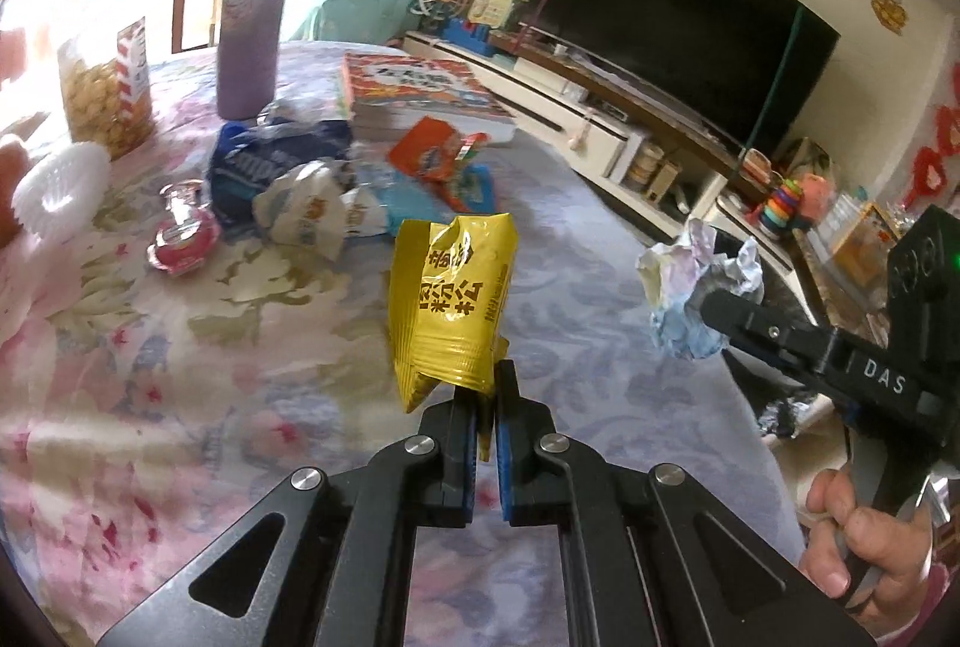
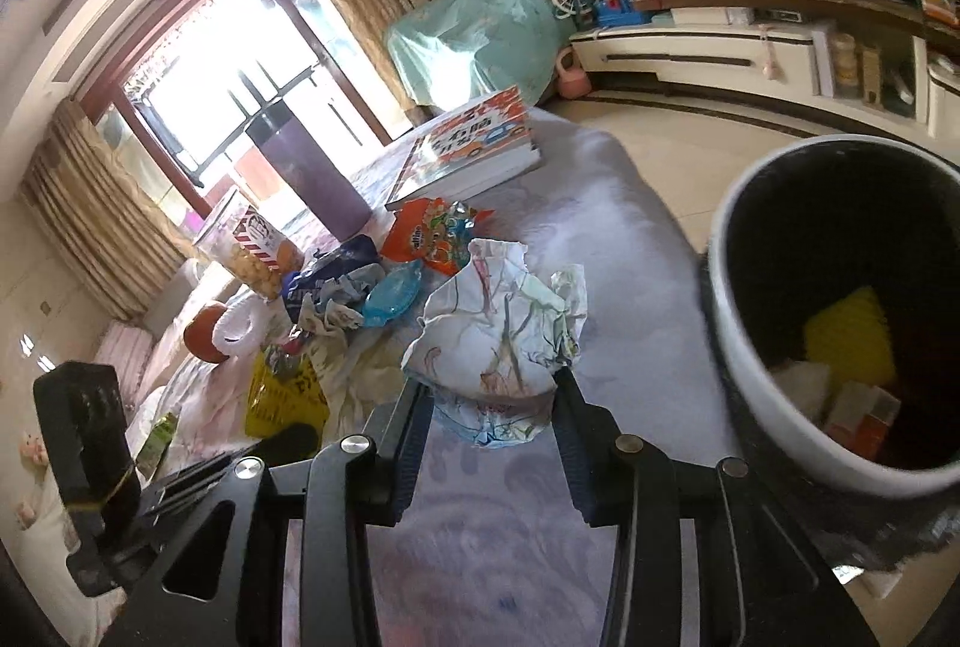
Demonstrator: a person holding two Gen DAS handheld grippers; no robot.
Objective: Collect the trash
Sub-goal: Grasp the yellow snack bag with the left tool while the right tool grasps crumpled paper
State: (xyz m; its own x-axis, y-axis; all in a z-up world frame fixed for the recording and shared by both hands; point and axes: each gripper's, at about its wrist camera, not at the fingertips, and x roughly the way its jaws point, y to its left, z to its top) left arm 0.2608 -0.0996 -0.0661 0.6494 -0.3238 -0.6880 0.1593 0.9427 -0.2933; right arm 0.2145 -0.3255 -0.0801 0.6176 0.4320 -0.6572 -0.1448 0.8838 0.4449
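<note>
My left gripper [image 1: 487, 383] is shut on the lower corner of a yellow snack wrapper [image 1: 451, 299], which hangs above the flowered tablecloth [image 1: 180, 347]. My right gripper [image 2: 492, 389] is shut on a crumpled ball of scribbled paper [image 2: 498, 323]; the same paper ball [image 1: 690, 293] shows at the right of the left wrist view, held above the table's edge. A white trash bin [image 2: 744, 347] with a dark inside stands at the right, close to the paper, with yellow and orange scraps in it. More wrappers [image 1: 300, 203] lie in a heap further back on the table.
On the table stand a purple flask [image 1: 255, 17], a popcorn tub [image 1: 108, 95], a stack of books [image 1: 420, 95], an orange snack bag [image 2: 432, 233] and a small pink bottle [image 1: 183, 233]. A TV unit [image 1: 600, 119] and bare floor lie beyond the table's right edge.
</note>
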